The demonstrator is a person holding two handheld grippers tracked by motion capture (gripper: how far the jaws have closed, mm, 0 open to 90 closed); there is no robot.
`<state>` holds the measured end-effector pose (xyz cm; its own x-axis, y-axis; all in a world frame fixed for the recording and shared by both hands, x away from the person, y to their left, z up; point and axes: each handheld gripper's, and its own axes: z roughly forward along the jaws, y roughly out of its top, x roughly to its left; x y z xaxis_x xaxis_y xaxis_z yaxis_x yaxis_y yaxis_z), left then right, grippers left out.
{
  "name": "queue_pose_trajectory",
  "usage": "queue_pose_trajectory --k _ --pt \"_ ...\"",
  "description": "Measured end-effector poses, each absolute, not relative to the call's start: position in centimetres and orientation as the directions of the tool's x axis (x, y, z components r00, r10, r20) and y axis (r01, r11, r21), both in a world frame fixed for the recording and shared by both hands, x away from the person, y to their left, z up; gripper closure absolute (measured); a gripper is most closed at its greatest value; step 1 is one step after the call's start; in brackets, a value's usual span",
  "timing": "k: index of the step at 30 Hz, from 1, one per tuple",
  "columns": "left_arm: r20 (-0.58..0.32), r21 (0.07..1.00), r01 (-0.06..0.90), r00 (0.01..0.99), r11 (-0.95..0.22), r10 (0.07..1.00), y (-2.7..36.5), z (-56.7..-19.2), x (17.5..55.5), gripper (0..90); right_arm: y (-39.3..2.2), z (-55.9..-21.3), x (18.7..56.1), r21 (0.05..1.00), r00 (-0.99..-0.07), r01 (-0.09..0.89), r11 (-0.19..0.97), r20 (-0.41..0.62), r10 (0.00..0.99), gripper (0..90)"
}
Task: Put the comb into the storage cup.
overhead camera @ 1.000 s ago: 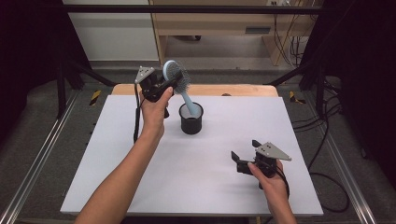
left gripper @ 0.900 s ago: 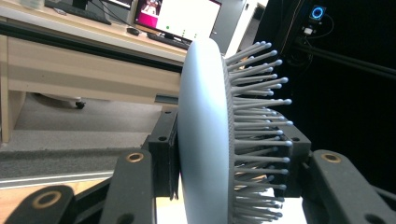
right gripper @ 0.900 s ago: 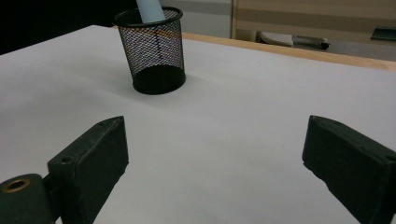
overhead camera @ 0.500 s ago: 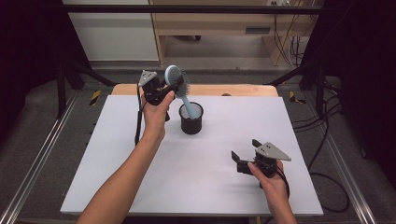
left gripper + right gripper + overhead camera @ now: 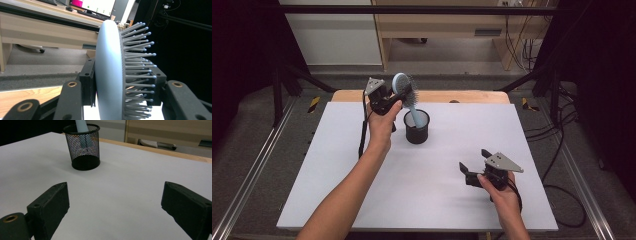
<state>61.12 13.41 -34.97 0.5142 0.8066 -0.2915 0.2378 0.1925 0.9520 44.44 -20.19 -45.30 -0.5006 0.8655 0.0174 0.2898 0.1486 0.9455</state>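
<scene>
Half done, I judge: the pale blue plastic hairbrush with grey bristles [image 5: 404, 92] has its handle inside the black wire-mesh cup [image 5: 417, 127] at twelve o'clock on the white table [image 5: 337, 200], not yet released. My left gripper [image 5: 393, 98] pinches its head; my right gripper [image 5: 473, 167], at four o'clock, is spread and holds nothing.

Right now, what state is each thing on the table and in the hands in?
Hairbrush: tilted, handle end down inside the cup, head clamped in the left gripper.
Mesh cup: upright on the white table, holding the brush handle.
Left gripper: shut on the brush head, one side on its back, one on its bristles.
Right gripper: open, nothing between its fingers, low over the table.
</scene>
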Motion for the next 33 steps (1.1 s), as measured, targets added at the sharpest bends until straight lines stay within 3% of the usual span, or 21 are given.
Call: queue_pose_trajectory --k 33 --pt "-0.268 0.954 0.261 0.513 0.150 0.816 12.5 -36.6 61.4 52.4 -20.4 -45.4 44.5 0.942 -0.506 0.298 0.154 0.019 0.862 9.6"
